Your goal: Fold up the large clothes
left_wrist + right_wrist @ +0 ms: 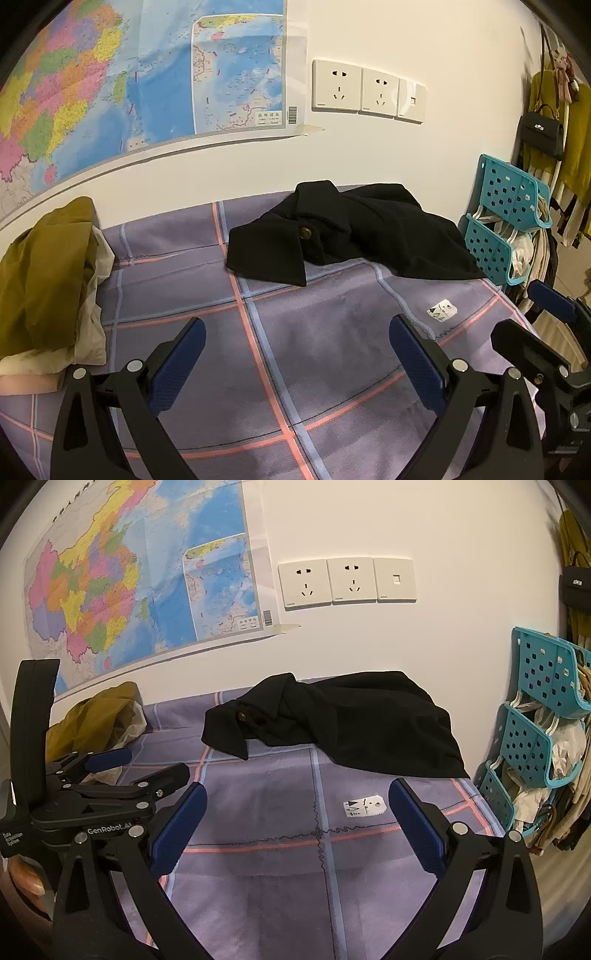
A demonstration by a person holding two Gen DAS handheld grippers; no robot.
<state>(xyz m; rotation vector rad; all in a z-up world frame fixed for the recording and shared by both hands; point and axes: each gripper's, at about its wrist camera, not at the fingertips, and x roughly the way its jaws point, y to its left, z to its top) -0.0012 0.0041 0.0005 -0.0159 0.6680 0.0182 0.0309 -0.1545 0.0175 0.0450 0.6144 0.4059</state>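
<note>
Blue-padded jaws of the left gripper (297, 354) and right gripper (297, 827) stand spread wide and empty over the near part of the purple checked bedsheet (332, 354). Well beyond both, against the bed's far edge by the wall, lies the crumpled black coat (354, 229), touched by neither.

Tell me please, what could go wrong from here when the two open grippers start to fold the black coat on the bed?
1. The black coat lies crumpled against the wall, so a gripper could pinch two layers at once.
2. Its edge is close to the blue basket rack; pulling that way might snag it.
3. Both the left gripper and the right gripper hover over the purple sheet and might grab it instead.
</note>
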